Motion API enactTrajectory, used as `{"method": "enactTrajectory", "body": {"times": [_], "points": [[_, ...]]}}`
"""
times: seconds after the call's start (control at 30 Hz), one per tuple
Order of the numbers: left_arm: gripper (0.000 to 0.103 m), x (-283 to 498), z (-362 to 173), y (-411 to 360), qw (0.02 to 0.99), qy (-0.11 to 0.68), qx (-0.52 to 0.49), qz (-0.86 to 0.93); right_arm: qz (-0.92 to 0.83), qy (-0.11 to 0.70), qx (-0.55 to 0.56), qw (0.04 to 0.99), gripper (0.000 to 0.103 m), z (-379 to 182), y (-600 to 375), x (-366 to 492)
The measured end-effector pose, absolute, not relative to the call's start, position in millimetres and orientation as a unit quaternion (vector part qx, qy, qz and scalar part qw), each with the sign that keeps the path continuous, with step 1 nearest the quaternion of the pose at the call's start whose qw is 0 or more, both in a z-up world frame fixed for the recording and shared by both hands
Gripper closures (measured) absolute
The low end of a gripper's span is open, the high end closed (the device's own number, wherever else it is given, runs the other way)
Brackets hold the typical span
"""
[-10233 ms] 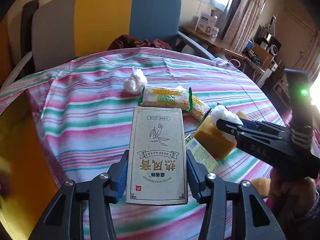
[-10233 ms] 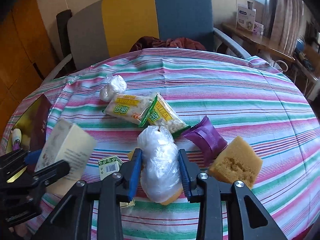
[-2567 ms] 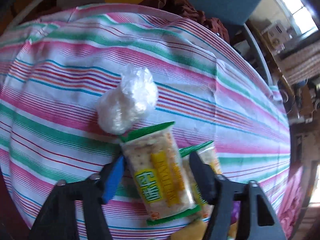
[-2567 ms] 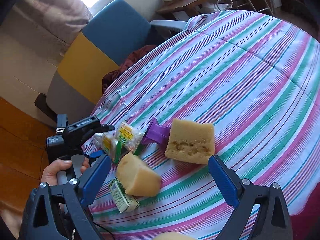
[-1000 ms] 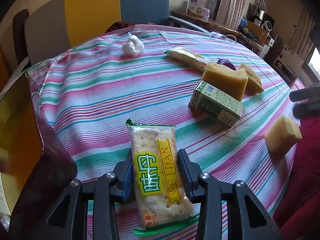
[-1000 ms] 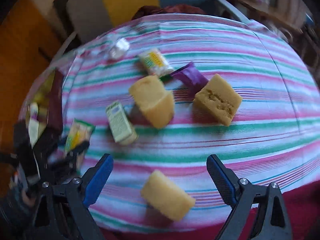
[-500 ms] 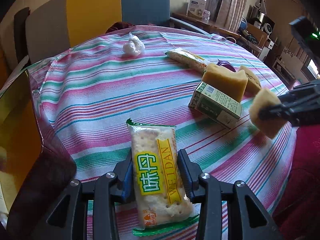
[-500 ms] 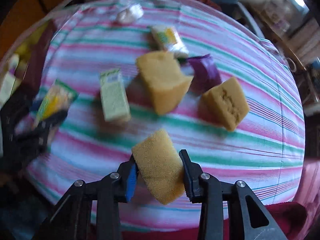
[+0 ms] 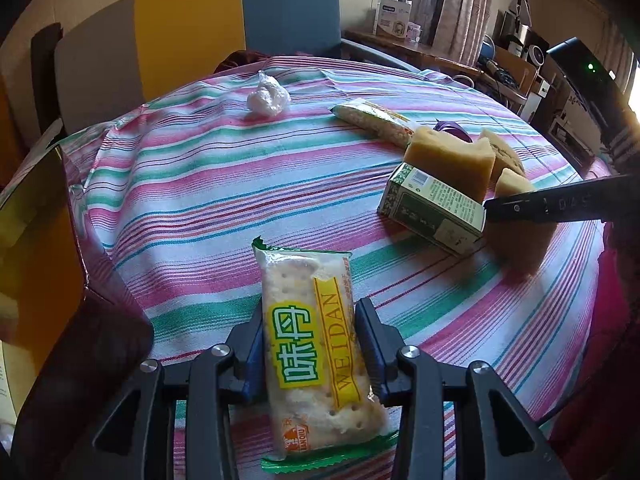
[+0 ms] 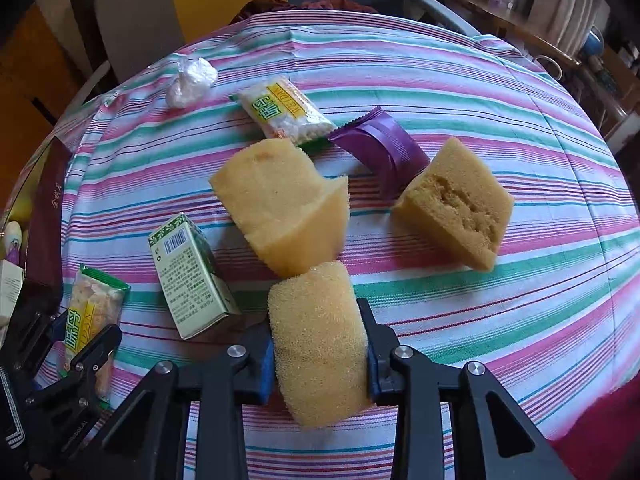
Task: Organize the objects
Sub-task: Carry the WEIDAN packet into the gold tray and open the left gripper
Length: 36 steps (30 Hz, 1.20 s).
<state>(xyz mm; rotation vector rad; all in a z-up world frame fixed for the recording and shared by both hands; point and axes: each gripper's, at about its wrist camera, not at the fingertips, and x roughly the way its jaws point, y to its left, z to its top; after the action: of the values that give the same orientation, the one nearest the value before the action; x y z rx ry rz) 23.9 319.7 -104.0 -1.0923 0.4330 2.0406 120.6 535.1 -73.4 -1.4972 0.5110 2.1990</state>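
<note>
Your left gripper (image 9: 309, 354) clamped on cracker pack (image 9: 316, 354), right gripper (image 10: 320, 350) on small sponge (image 10: 318, 344), both above counter (image 10: 520, 280). Lots left: 2 sponges, green carton (image 10: 190, 276), other snacks unsorted.

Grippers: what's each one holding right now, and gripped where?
Left gripper clamps the cracker packet across its long sides, around mid-length. Right gripper pinches the small yellow sponge by its two opposite sides.
</note>
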Motion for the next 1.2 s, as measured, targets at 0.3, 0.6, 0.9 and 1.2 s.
{"method": "enactTrajectory", "body": {"times": [0.3, 0.6, 0.9, 1.2], "points": [[0.061, 27.2, -104.2, 320.1, 0.379, 0.178, -0.419, 0.806, 0.794, 0.179, -0.54, 0.214, 0.069, -72.6, 528.3, 117.0], [0.062, 28.5, -104.4, 321.0, 0.377, 0.182, -0.415, 0.808, 0.795, 0.175, -0.541, 0.213, 0.069, -74.3, 527.4, 114.3], [0.07, 17.9, -87.4, 308.3, 0.395, 0.116, -0.444, 0.796, 0.795, 0.178, -0.539, 0.212, 0.069, -73.8, 529.3, 113.6], [0.071, -39.7, 1.4, 235.2, 0.376, -0.012, -0.421, 0.826, 0.796, 0.178, -0.538, 0.213, 0.069, -74.0, 528.5, 111.0]]}}
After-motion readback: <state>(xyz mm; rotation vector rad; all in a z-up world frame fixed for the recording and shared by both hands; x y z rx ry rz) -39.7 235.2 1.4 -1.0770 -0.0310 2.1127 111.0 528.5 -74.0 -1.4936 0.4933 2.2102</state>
